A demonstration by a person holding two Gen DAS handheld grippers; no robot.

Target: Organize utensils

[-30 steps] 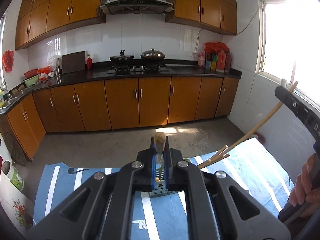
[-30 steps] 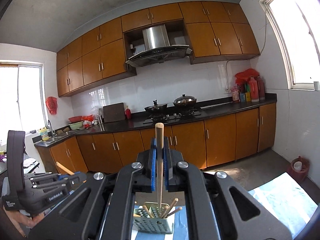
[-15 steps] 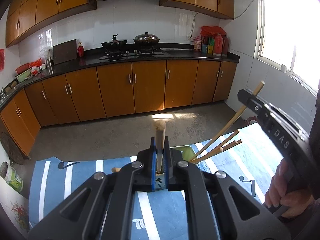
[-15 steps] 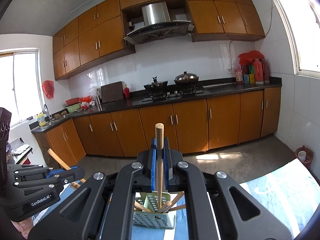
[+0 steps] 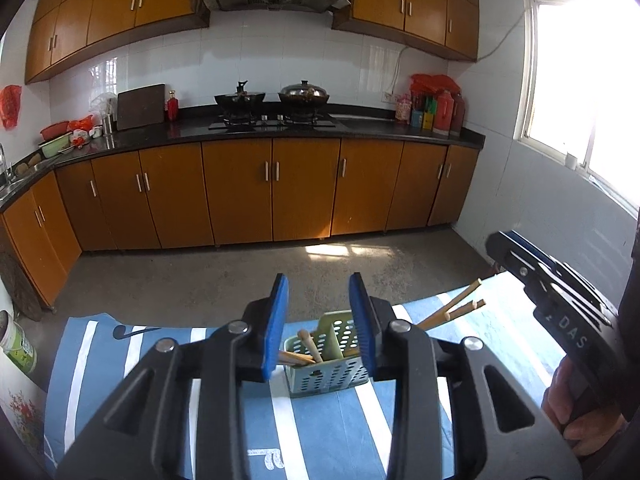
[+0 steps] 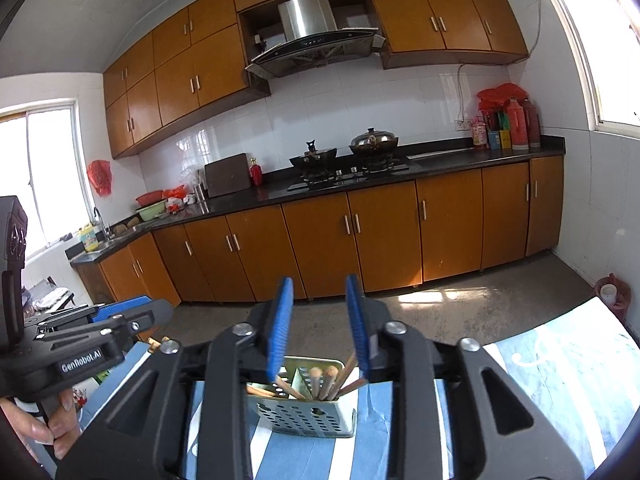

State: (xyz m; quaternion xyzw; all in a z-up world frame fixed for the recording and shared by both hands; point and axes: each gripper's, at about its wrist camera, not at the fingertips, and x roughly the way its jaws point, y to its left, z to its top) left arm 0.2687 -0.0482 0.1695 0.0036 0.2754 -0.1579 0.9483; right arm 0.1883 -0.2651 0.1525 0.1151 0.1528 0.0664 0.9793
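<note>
A green perforated utensil holder [image 5: 324, 372] [image 6: 300, 412] stands on the blue-and-white striped cloth [image 5: 120, 360]. Wooden chopsticks [image 5: 452, 308] and round wooden handles [image 6: 324, 378] stick out of its compartments. My left gripper [image 5: 319, 322] hovers just above and in front of the holder. Its jaws are opening and nothing is between the blue pads [image 5: 276, 328]. My right gripper [image 6: 318, 320] hangs over the holder from the other side. Its jaws are opening too, and they are empty. Each gripper shows at the edge of the other's view, held by a hand [image 5: 576, 412].
The table's far edge drops to a grey concrete floor [image 5: 200, 280]. Beyond it run orange cabinets and a black counter with a stove and pots [image 5: 272, 100]. A green-and-white can [image 5: 16, 344] sits at the left. A small red bin [image 6: 610, 292] stands by the right wall.
Both grippers were shut on upright wooden sticks; now both stand open and the sticks rest in the holder. Both grippers have sunk toward the holder.
</note>
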